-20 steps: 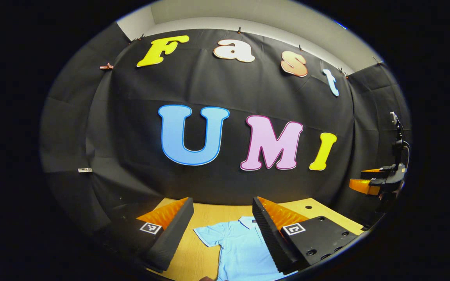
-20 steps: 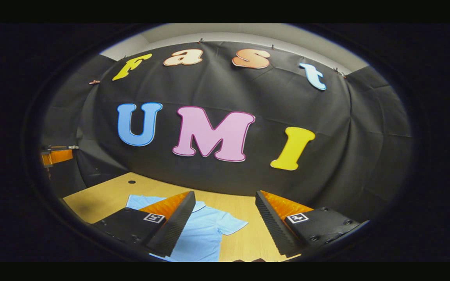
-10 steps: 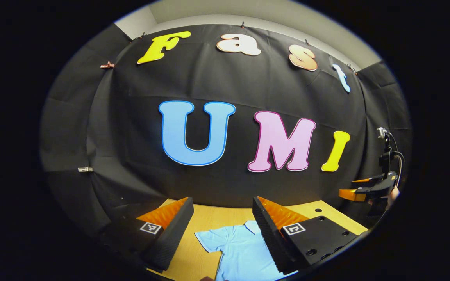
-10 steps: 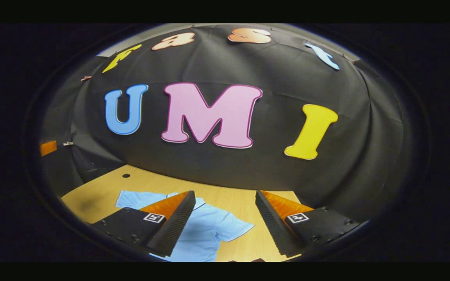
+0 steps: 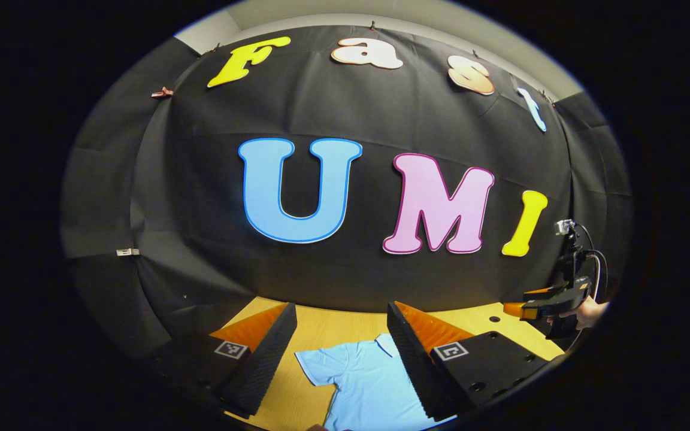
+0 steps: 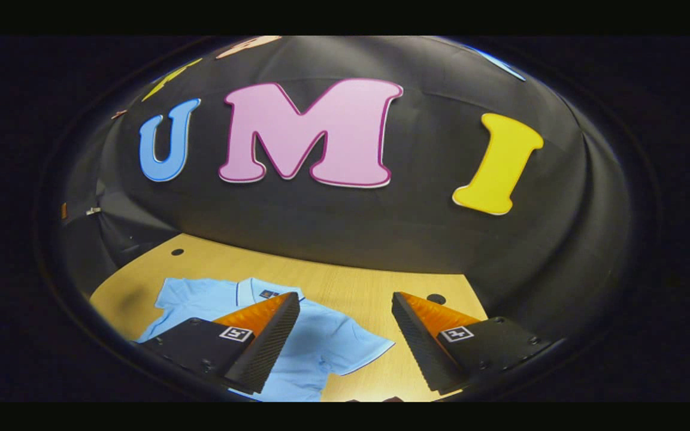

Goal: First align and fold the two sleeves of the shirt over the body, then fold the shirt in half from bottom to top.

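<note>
Dim, even booth light; sharp centres, strong fisheye bending at edges

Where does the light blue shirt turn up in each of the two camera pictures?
Left gripper view: the shirt lies bottom centre, between this gripper's two fingers.
Right gripper view: the shirt lies bottom left of centre, partly behind the nearer finger.
Shared landmark: the wooden table under it.

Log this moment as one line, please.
shirt: flat on table, sleeves unfolded | left gripper: open, above shirt | right gripper: open, above sleeve
</note>
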Tool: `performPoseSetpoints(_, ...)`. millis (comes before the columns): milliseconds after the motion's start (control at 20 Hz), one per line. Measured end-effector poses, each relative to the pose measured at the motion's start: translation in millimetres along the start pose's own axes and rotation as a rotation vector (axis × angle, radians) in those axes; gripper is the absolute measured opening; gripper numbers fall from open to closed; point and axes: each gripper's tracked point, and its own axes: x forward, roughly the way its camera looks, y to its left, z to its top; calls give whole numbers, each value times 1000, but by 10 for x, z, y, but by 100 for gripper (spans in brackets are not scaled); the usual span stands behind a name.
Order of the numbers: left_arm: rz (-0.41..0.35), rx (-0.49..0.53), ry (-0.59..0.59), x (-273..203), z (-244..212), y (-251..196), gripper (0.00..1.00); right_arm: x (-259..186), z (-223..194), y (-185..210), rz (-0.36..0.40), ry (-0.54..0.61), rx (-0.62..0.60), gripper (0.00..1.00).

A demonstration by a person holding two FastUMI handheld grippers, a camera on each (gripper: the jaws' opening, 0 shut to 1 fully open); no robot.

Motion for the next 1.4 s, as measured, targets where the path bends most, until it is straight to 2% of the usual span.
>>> performPoseSetpoints(250,29,9,20,40,-46,40,97,466,-442,-158,-10,103,46,97)
performPoseSetpoints(500,66,30,54,46,-129,122,96,837,-1060,-300,-13,230,86,96)
performPoseSetpoints(700,78,41,82,30,-199,151,97,970,-1496,-423,-9,343,150,98)
performPoseSetpoints(850,88,43,85,25,-200,157,97,1072,-1773,-489,-34,402,162,98)
performPoseSetpoints(1150,98,52,109,9,-283,179,97,1132,-2108,-578,-54,488,169,98)
performPoseSetpoints(1350,98,54,111,-30,-319,165,97,1168,-2135,-623,-77,481,170,98)
performPoseSetpoints(1400,99,51,112,-36,-332,164,97,1178,-2105,-632,-81,474,172,93)
